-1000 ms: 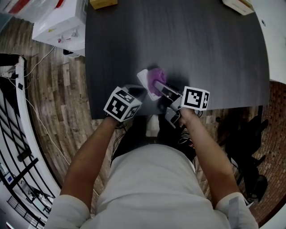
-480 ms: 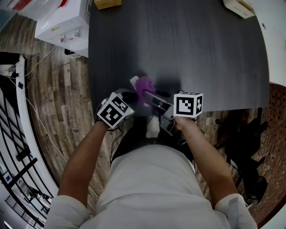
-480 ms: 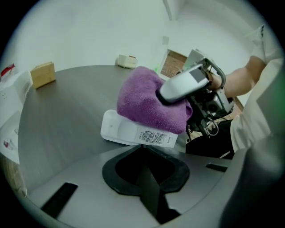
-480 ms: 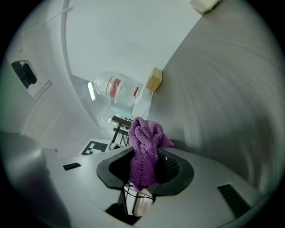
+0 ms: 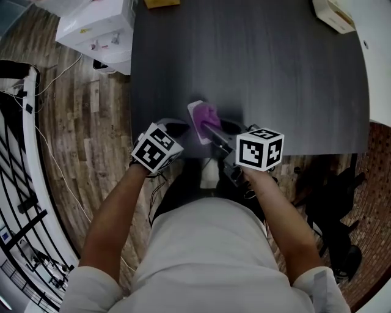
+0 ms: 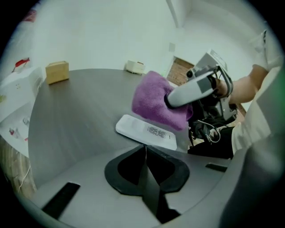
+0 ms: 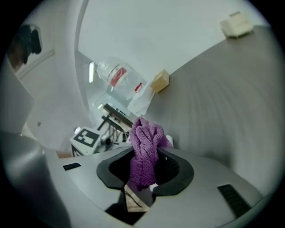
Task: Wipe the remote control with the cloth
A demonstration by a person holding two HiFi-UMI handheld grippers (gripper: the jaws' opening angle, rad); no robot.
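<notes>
My left gripper (image 6: 144, 150) has its jaws pressed together with nothing between them. The tips sit just short of the near long edge of the remote control (image 6: 147, 131); I cannot tell whether they touch it. The remote is a flat white one, lying on the dark grey table (image 5: 275, 73) close to the near edge and left of that edge's middle.

My right gripper (image 7: 146, 156) is pinching the purple cloth (image 7: 144, 133). The cloth is bunched up between the jaws and sticks out past their tips. In the left gripper view the bunch rests on the far side of the remote, covering that part, while the near side with its small printed label stays bare.

A small cardboard box (image 6: 57, 71) stands at the far edge of the table, toward the left corner. A pale box (image 5: 333, 15) sits near the far right corner. Both are well apart from the remote.
</notes>
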